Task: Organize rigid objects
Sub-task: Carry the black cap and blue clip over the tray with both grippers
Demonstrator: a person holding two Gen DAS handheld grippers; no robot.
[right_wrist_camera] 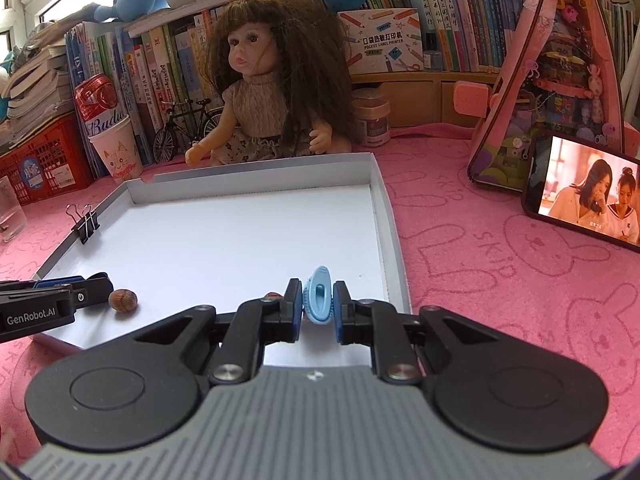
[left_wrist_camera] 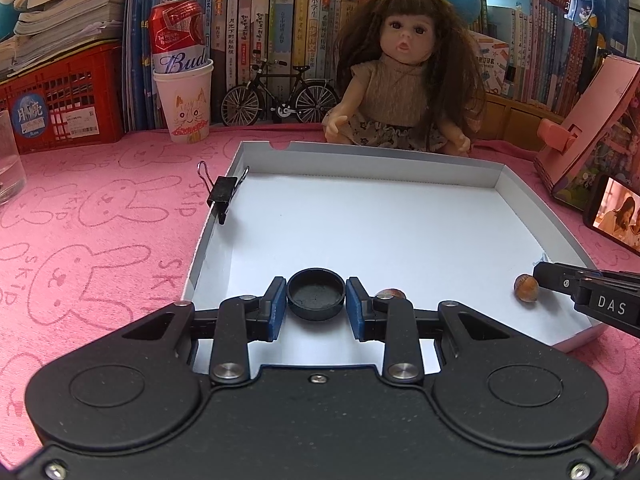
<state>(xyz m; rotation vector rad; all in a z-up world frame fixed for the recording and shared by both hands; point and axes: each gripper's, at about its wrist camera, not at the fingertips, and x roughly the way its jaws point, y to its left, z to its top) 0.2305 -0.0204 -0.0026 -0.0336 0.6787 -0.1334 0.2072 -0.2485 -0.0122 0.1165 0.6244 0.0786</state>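
over the near edge of the tray (left_wrist_camera: 360, 168), the left gripper (left_wrist_camera: 316, 306) is clamped on a black cap (left_wrist_camera: 316, 298), the right gripper (right_wrist_camera: 317, 308) on a blue clip (right_wrist_camera: 319, 296). placing seems in hand; next, lower each and release, clear of the nut (right_wrist_camera: 123, 300) between them.

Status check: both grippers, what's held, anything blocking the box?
Left gripper shut on black cap. Right gripper shut on blue clip. Both over white box. Hazelnut loose inside; binder clip on left wall.
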